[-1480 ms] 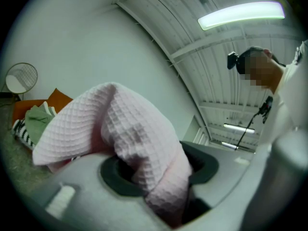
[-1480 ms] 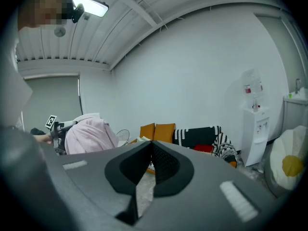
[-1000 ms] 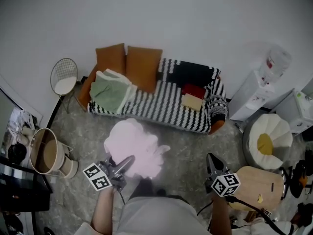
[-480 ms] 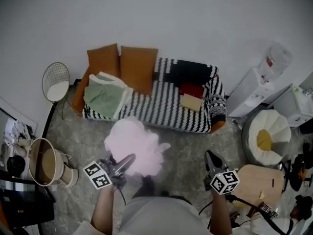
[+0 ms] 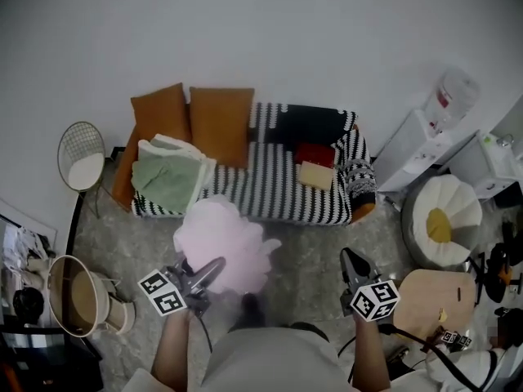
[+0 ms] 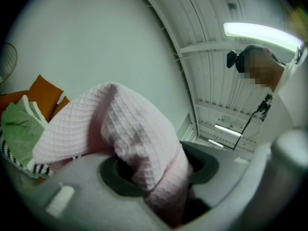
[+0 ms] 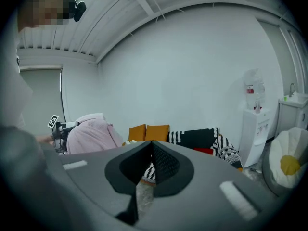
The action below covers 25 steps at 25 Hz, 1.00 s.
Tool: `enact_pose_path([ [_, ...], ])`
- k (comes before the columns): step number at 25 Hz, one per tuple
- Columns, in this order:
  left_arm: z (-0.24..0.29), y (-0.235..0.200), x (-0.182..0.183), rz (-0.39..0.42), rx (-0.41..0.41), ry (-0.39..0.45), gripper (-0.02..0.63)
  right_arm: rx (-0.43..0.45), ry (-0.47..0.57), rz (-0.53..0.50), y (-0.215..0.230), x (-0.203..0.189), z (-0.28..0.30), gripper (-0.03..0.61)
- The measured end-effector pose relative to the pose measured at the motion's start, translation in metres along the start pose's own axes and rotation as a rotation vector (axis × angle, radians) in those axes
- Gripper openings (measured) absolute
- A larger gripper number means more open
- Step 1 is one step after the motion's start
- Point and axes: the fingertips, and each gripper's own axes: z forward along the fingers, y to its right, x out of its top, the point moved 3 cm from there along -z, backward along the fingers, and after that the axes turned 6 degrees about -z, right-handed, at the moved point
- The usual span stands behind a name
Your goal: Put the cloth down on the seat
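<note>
A pink waffle-weave cloth [image 5: 222,243] bunches up in front of me, and my left gripper [image 5: 214,268] is shut on its lower folds. In the left gripper view the cloth [image 6: 130,134] fills the space between the jaws and hides what lies past them. My right gripper [image 5: 350,261] is at the right, shut, holding nothing; in its own view its tips [image 7: 151,146] meet. The black-and-white striped sofa seat [image 5: 270,190] lies beyond the cloth, and both grippers are short of it. The right gripper view shows the sofa [image 7: 192,138] ahead and the cloth [image 7: 91,134] at the left.
On the sofa lie two orange cushions [image 5: 192,117], a folded green cloth [image 5: 167,174], a black cloth [image 5: 315,125] and red and beige items [image 5: 317,163]. A wire side table [image 5: 82,158] and basket [image 5: 73,296] stand left; a water dispenser [image 5: 425,141], white pouffe [image 5: 445,227] and wooden stool [image 5: 433,300] right.
The sofa and the things around it have slid left in the head view as I move across the floor. Both grippers keep their places in the view, and the cloth stays gripped.
</note>
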Motion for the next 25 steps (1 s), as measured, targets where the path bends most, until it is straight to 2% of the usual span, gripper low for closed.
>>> enact_pose_path([
  [13,-0.002,-0.049,0.039,-0.008,-0.055,-0.031,0.212,-0.060,0.020,0.008,-0.022,0.014,0.043,0.005],
  [25,0.008,-0.066,0.045,-0.029,-0.054,-0.028,0.212,-0.070,0.019,0.035,-0.014,0.015,0.061,0.005],
])
